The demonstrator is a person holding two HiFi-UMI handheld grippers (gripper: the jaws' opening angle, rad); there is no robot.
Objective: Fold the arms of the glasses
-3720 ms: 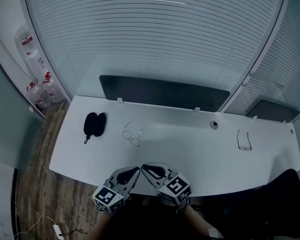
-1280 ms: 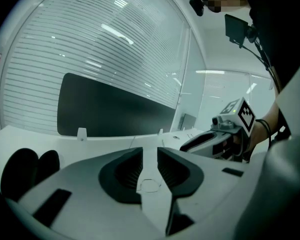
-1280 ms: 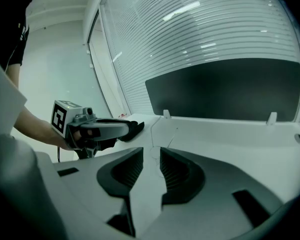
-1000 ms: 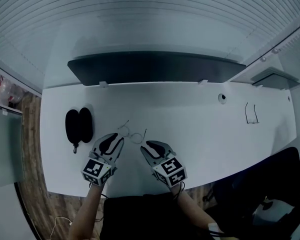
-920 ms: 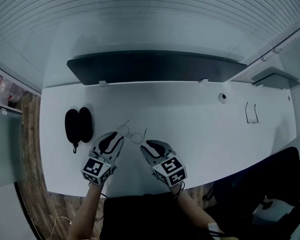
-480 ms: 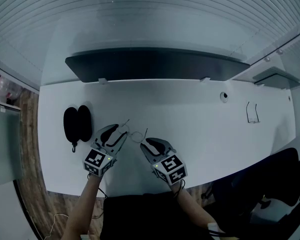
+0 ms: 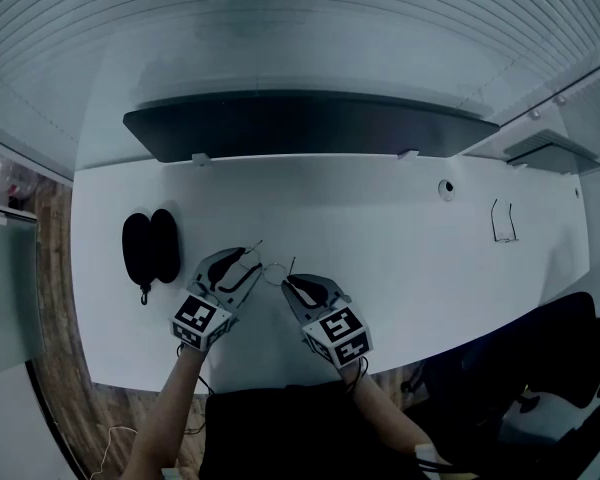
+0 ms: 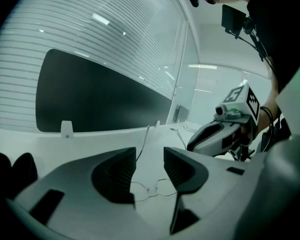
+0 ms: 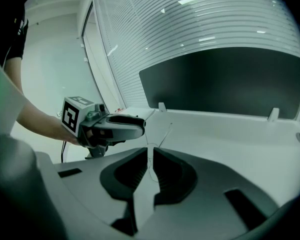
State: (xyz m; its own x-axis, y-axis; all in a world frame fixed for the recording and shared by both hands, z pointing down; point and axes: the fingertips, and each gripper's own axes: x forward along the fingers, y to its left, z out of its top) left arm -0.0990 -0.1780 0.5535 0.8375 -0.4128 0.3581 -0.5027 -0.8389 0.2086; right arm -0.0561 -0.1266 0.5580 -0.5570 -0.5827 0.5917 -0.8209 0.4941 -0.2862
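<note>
glasses: the wire-rim glasses (image 8: 152, 191) are lying on the white desk (image 7: 410, 268) with both arms unfolded and pointing away from me. They're sitting right between my 2 grippers, left of the desk's middle and near its front edge.
left gripper: the left gripper (image 8: 150, 155) is standing wide. Its jaws have just been opening, and the lens front is lying on the desk between them with neither pad touching it.
right gripper: the right gripper (image 9: 150, 153) is narrow, just a slit. I'm seeing a bit of wire rim through that slit, but it isn't looking pinched to me.
risk 1: nothing is pinning the frame down, so I'm expecting it to skate away if 1 jaw nudges an arm.
risk 2: the wire is looking really thin. Closing hard on it, or pushing an arm against its hinge, is probably going to bend it.
risk 3: the 2 grippers are working nose to nose, so I'm guessing they could knock each other.
edges: the desk's front edge is running close on my side of the grippers, so dragging the glasses toward me is risking a drop.
open room: the black glasses case (image 7: 150, 251) is sitting to the left, near but apart. A 2nd pair of glasses (image 7: 502, 220) is lying well off to the right. Bare desk is stretching ahead up to the dark divider panel (image 7: 310, 128).
</note>
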